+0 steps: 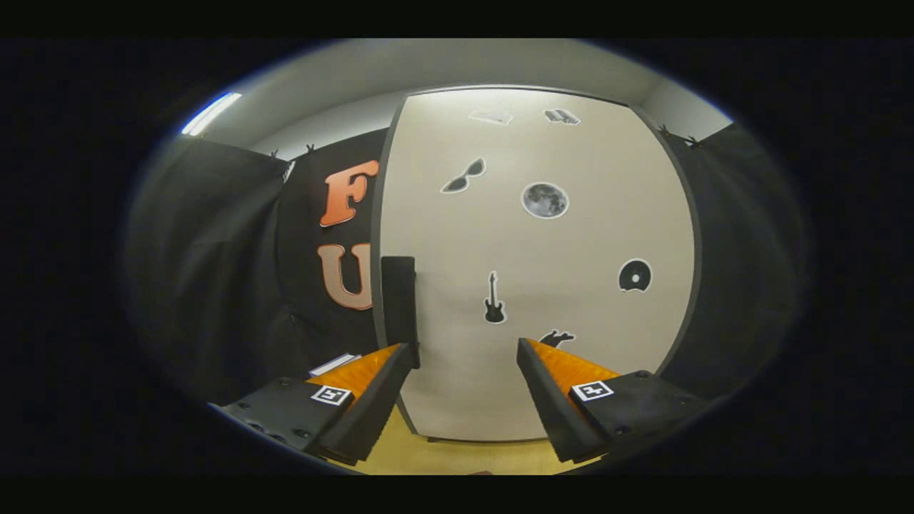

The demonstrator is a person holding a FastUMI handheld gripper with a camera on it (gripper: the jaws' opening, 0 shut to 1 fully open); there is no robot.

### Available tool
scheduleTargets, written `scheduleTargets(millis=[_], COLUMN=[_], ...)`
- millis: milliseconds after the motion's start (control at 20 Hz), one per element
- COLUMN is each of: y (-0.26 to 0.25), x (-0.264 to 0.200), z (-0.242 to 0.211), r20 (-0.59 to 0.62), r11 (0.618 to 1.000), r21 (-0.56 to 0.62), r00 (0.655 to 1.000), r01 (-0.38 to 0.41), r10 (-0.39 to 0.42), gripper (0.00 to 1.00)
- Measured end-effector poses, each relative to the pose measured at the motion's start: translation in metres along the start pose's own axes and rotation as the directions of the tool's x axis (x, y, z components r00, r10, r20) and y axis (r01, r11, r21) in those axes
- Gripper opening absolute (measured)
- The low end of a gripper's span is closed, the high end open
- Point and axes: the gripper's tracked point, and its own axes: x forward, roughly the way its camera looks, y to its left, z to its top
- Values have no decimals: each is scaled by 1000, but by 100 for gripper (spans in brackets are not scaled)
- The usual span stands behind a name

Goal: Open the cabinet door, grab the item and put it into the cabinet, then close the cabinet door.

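Note:
A pale cabinet door (571,243) stands shut right ahead of me, dotted with small stickers such as a guitar, a moon and sunglasses. Its dark upright handle (398,300) runs along the door's left edge, just above and ahead of my left fingertip. My gripper (468,348) is open, fingers spread wide, with nothing between them but the door's lower part. The fingertips sit close to the door face without clearly touching it.
The cabinet stands on a yellowish tabletop (457,457) seen under my fingers. A small white flat object (334,364) lies to the left behind my left finger. Black cloth walls hang on both sides of the cabinet.

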Motion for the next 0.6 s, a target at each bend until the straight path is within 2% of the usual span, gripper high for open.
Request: scheduleTargets(millis=[350, 600], y=[-26, -57], x=[-47, -80], z=[7, -1], r20=[34, 25], r11=[999, 990], r21=[-28, -34], r00=[999, 991], r01=[42, 135], r10=[-42, -134], gripper=[97, 96])
